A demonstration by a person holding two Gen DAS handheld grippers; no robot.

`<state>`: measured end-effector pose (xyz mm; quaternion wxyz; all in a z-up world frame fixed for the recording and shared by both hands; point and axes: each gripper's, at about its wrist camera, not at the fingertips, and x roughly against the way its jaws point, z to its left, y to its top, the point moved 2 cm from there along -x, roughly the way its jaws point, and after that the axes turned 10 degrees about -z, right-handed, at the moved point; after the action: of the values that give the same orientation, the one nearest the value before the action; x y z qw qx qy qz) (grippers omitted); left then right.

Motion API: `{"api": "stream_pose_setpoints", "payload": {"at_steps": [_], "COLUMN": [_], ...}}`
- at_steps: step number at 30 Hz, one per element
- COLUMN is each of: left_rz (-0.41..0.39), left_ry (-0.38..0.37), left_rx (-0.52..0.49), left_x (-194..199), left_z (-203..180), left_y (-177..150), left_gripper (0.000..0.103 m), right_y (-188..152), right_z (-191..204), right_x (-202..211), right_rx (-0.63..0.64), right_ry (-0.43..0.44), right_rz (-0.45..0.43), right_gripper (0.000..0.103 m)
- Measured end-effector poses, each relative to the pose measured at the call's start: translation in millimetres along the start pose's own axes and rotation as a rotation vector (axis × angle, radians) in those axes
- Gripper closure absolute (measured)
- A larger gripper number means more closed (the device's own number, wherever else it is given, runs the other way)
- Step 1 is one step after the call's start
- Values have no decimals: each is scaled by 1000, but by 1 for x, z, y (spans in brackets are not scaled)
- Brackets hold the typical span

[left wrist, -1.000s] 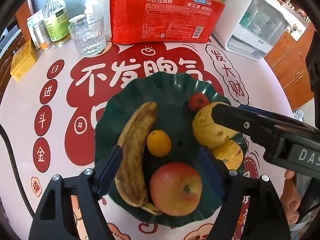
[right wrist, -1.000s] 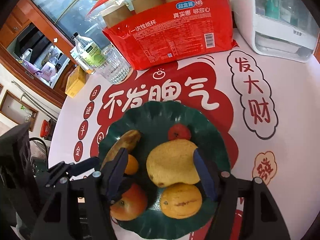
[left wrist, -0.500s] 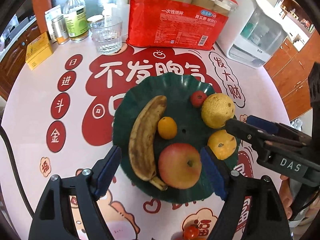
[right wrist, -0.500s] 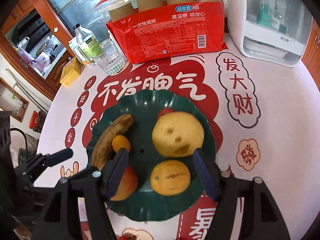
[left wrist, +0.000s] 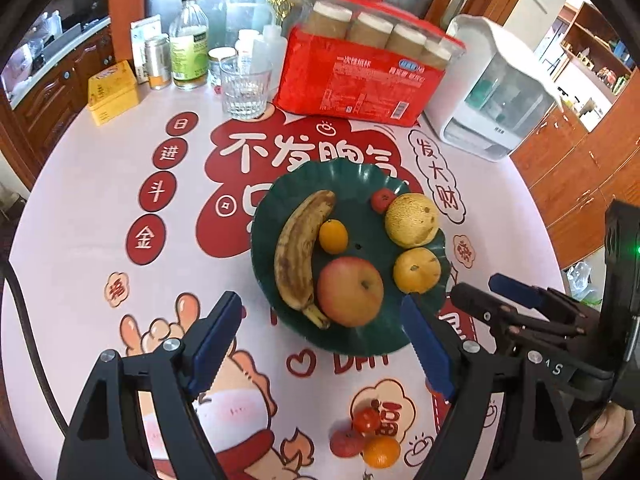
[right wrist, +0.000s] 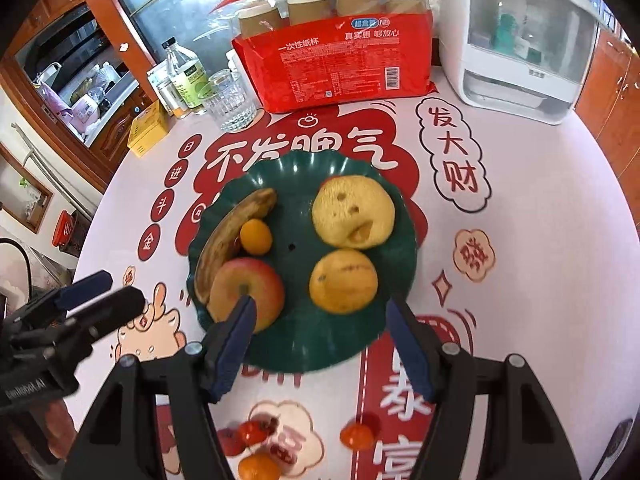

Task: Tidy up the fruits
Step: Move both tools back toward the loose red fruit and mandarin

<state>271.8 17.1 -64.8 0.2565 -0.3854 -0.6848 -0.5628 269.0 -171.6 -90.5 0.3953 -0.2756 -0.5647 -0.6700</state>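
In the left wrist view, at the upper left of the frame, a yellow rectangular tin (left wrist: 113, 91) stands near a clear ribbed drinking glass (left wrist: 243, 90). In the middle lies the dark green scalloped plate (left wrist: 352, 178). On its left part rests a brown-spotted yellow banana (left wrist: 298, 248), with a small orange kumquat (left wrist: 333, 236) touching it and a red-yellow apple (left wrist: 351, 291) just below. Further right on the plate are a small red tomato (left wrist: 382, 200), a rough pale yellow pear (left wrist: 411, 220) and a round orange (left wrist: 417, 270). At the lower middle, three small red and orange fruits (left wrist: 366, 438) lie on the printed pink tablecloth (left wrist: 88, 208), apart from the plate. The left gripper (left wrist: 320, 344) is spread wide and holds nothing. At the right edge the right gripper (right wrist: 318, 340) enters; its own view shows it also spread and empty, over the near rim of the plate.
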Motion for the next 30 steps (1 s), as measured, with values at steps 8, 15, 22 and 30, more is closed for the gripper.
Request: {"api": "stream_pose_setpoints", "payload": {"at_steps": [8, 15, 22, 30], "left_rz": [-69, -114, -166, -162], "left_ry": [-36, -57, -42, -22], "left_rx": [15, 5, -31, -57], "left_x": [47, 81, 109, 110], "left_z": [-6, -13, -15, -11], "left_y": [-13, -22, -36, -66], "left_gripper": [21, 21, 21, 21], "right_y": [-22, -32, -41, -67], "right_z": [3, 2, 1, 6], "right_x": [42, 80, 111, 121], "right_rx": [2, -8, -22, 29], "right_ry": [-27, -43, -48, -67], "right_rz": [-31, -80, -135, -152], "right_gripper": [35, 35, 35, 35]}}
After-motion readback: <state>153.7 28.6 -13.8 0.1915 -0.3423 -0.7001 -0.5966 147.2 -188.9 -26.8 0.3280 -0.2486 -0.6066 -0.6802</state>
